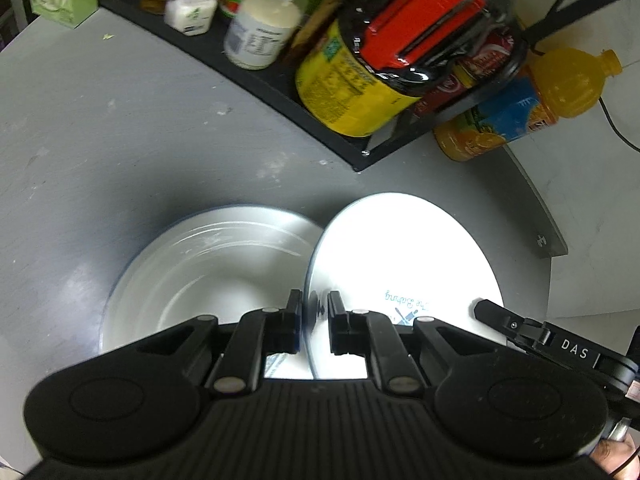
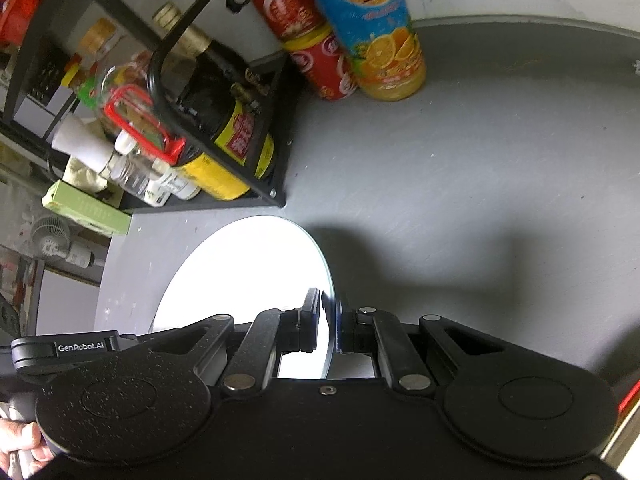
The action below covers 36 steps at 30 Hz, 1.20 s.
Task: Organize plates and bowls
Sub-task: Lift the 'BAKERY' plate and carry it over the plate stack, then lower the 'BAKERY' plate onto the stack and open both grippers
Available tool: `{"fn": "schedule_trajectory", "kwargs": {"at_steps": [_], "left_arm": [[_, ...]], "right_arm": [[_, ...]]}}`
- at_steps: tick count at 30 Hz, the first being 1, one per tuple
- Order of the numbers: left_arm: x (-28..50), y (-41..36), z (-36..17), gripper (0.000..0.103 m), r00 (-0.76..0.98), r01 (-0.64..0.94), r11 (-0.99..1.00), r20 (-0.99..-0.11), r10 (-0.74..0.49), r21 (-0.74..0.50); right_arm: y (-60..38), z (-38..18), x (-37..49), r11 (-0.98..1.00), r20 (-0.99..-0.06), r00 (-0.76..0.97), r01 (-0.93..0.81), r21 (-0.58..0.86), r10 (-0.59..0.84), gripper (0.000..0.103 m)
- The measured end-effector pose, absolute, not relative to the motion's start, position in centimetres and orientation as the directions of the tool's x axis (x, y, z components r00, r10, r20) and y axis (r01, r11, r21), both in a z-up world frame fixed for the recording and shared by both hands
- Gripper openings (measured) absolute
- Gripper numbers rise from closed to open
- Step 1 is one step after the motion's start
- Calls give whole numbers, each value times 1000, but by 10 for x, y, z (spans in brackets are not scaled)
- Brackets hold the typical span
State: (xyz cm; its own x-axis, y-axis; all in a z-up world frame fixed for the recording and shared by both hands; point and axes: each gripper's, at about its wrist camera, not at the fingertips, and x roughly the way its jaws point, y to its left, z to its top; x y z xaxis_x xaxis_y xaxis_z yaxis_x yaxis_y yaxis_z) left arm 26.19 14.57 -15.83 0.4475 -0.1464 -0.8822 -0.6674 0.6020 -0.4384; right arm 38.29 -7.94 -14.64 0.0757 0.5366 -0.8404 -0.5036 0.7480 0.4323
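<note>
A white plate (image 1: 400, 256) with blue lettering is held tilted above the grey table. My left gripper (image 1: 314, 312) is shut on its near rim. My right gripper (image 2: 329, 320) is shut on the opposite rim of the same plate (image 2: 248, 272), and its finger (image 1: 496, 314) shows at the plate's right edge in the left wrist view. A white bowl (image 1: 208, 276) sits on the table (image 1: 120, 140) just left of and below the plate.
A black rack (image 1: 280, 92) with jars, a yellow-labelled bottle (image 1: 352, 92) and spice shakers stands at the back. An orange juice bottle (image 2: 380, 40) and red cans (image 2: 320, 64) stand beside it. The table edge (image 1: 548, 232) runs at the right.
</note>
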Motion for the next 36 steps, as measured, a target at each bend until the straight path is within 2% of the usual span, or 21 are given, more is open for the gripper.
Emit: {"fn": "schedule_trajectory", "kwargs": {"at_steps": [15,22,36], "left_arm": [[220,160,-181,11,415,-722,546,-898,-149,-424],[202,160,-196,13,384,-743,534,-910,-154,-404],[206,160,-199,14,342,-727,586,-929,-142,-357]], "right_arm": [[-54,-155,356,719,-847,32,-547,429,530,8],[-39,-159,336,710,-869,52,-601,367,493,8],[-40,-173,322,734,-879,70,-583,348,472,10]]}}
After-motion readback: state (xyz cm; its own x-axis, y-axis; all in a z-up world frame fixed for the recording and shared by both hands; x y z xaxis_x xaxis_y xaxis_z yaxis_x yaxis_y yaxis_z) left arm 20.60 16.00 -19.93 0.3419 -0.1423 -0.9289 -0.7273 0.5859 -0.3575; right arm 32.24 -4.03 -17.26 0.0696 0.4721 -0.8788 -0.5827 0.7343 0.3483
